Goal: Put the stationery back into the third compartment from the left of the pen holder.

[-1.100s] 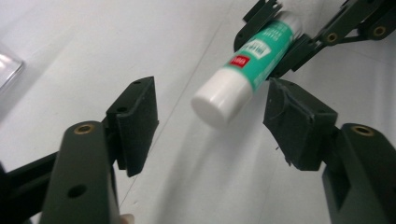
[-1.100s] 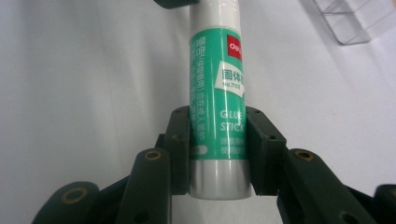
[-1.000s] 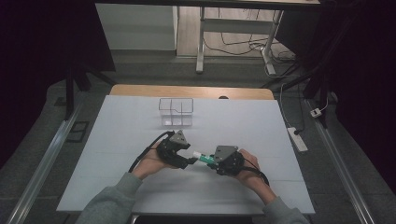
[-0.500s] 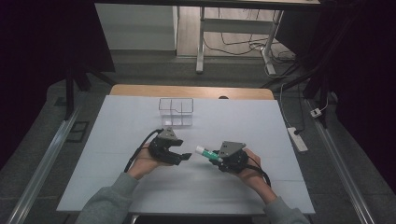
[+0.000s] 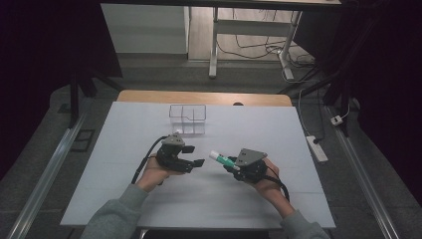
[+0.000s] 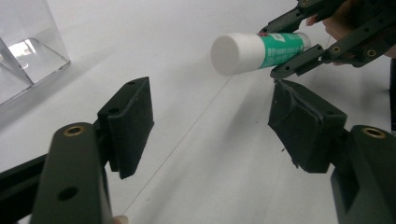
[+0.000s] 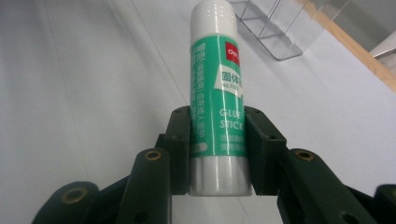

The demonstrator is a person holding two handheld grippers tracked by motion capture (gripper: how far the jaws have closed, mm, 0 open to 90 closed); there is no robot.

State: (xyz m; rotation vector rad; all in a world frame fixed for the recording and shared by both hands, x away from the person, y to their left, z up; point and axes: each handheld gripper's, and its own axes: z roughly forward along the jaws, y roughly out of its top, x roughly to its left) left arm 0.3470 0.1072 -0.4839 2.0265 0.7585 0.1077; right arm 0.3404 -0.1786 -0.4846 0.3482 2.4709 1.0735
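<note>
The glue stick [image 7: 217, 100] is held off the table in the right gripper [image 5: 233, 165], right of centre on the near half, its white cap [image 6: 232, 54] aimed left toward the left gripper [image 5: 195, 164]. The right jaws are clenched on the green label low on the barrel, just above the grey base, so most of the stick sticks out past them. It looks like a light, rigid plastic tube with a glossy label, so it probably slips or swivels if pinched lightly; the long overhang may let it pivot in the grip. A hold across the barrel near mid-length, pads flat on the label, seems safest. The cap end is a poorer place, since the cap could pull off.

The left gripper sits just left of the stick, apart from it, with its jaws spread wide and nothing between them. In the left gripper view the cap hangs beyond and above the gap between the jaws.

Farther off, near the middle of the table [image 5: 298, 134], stands a clear bin [image 5: 187, 119] split into compartments. It looks empty, though reflections in the clear walls make that hard to confirm.
</note>
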